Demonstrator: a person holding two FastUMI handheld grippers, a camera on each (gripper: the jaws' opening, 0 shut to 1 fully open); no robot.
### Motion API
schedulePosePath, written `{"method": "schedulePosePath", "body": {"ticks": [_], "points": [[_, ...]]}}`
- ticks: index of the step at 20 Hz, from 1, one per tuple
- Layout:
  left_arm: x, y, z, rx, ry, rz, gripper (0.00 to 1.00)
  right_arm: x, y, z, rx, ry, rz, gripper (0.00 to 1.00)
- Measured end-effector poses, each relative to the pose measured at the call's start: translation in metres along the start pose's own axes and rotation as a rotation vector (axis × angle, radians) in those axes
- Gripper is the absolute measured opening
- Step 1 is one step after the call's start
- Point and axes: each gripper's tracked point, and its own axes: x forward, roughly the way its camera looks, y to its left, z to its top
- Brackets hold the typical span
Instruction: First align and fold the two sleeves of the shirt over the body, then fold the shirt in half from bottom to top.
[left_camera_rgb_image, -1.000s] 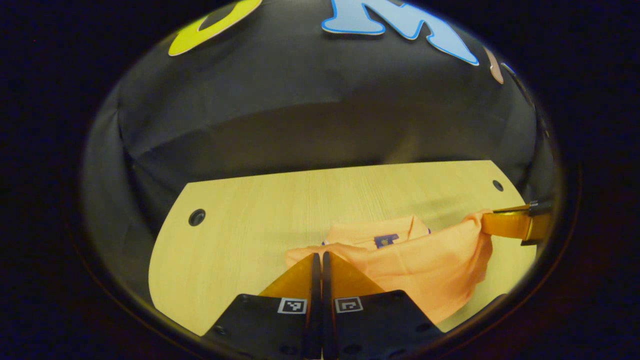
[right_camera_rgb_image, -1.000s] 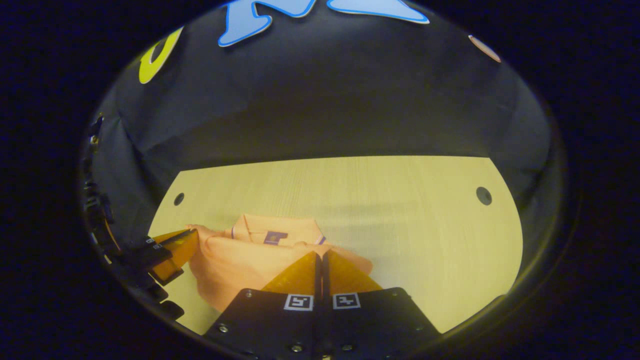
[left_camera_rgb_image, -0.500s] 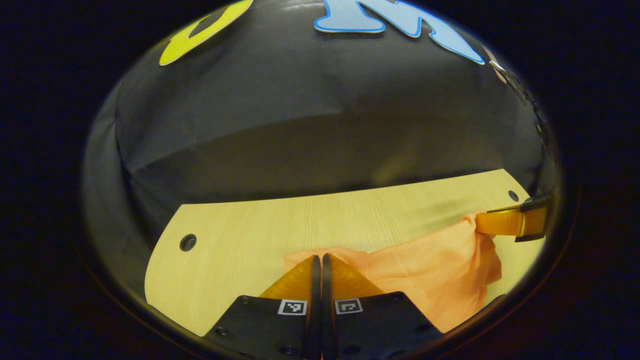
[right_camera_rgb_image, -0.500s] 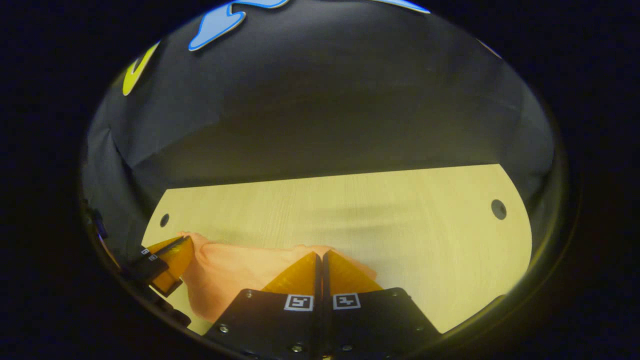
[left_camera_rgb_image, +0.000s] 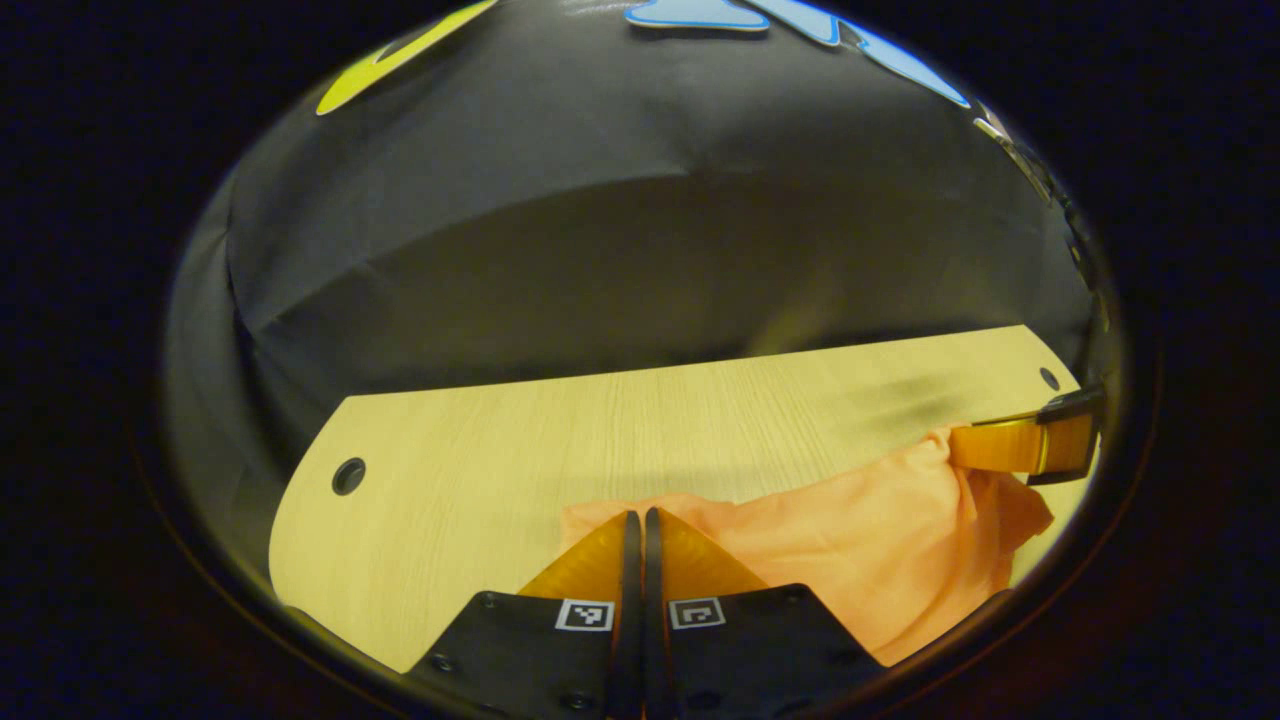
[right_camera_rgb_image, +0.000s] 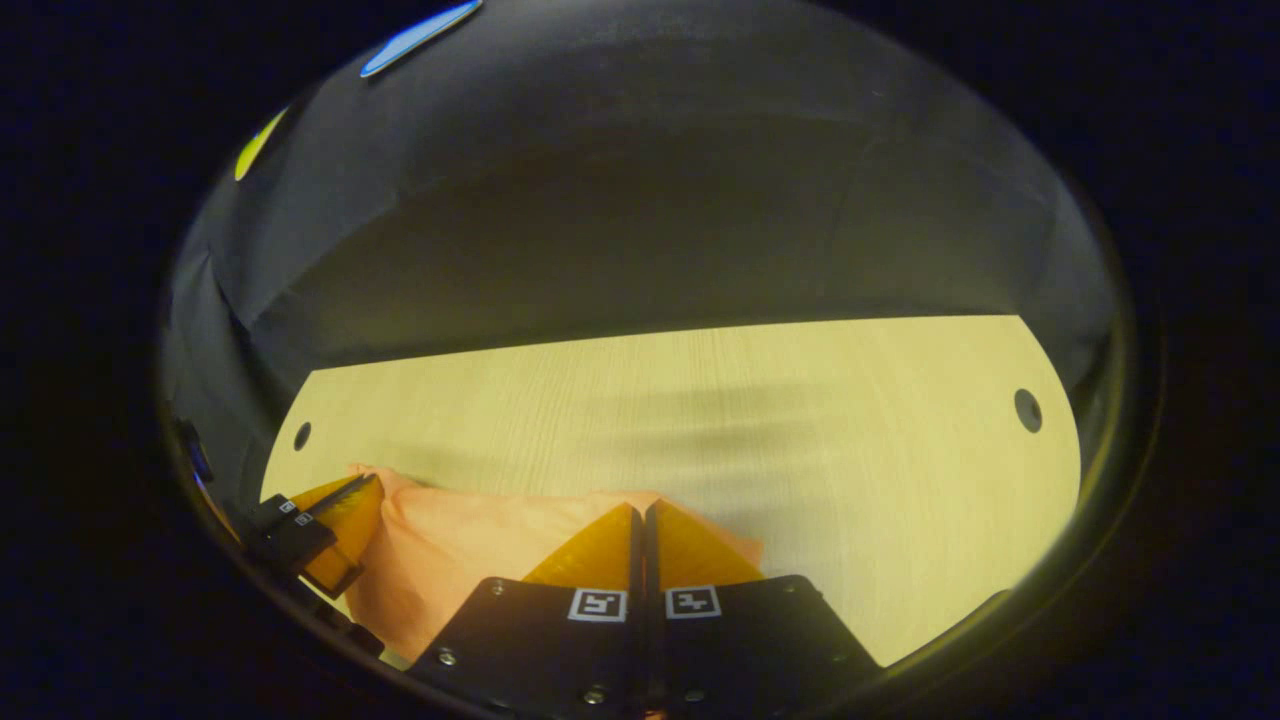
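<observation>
An orange shirt (left_camera_rgb_image: 870, 540) lies on the pale wooden table (left_camera_rgb_image: 500, 470), its bottom edge lifted and stretched between both grippers. In the left gripper view my left gripper (left_camera_rgb_image: 636, 516) is shut on one corner of that edge, and the right gripper (left_camera_rgb_image: 960, 447) pinches the other corner at the far right. The right gripper view shows my right gripper (right_camera_rgb_image: 638, 510) shut on the shirt (right_camera_rgb_image: 470, 560), with the left gripper (right_camera_rgb_image: 345, 505) holding it at the lower left. The raised cloth hides the collar and sleeves.
The table (right_camera_rgb_image: 750, 420) reaches back to the black cloth wall. A round cable hole (left_camera_rgb_image: 348, 476) sits near its left end and another hole (right_camera_rgb_image: 1027, 410) near its right end. Bare wood lies beyond the shirt.
Both grippers have carried the shirt's bottom edge forward over its body. The collar and its label, visible one second ago, are now covered by the cloth.
</observation>
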Motion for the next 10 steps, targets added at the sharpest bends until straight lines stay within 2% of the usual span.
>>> {"method": "schedulePosePath", "body": {"ticks": [4,5,6,10], "points": [[0.0037,0.0003,-0.0030,-0.007,0.007,0.003,0.09,0.0102,-0.0012,-0.0109,0.002,0.035,-0.005,0.00],[0.0040,0.0010,-0.0042,-0.017,0.005,-0.006,0.14,0.0096,-0.0023,-0.0123,0.007,0.036,-0.005,0.00],[0.0028,0.0033,-0.0030,-0.020,0.004,0.000,0.15,0.0086,-0.0025,-0.0113,0.015,0.034,0.001,0.02],[-0.0001,0.0041,-0.0008,-0.011,0.001,-0.010,0.67,0.0024,-0.0008,-0.0061,0.068,0.024,0.031,0.11]]}}
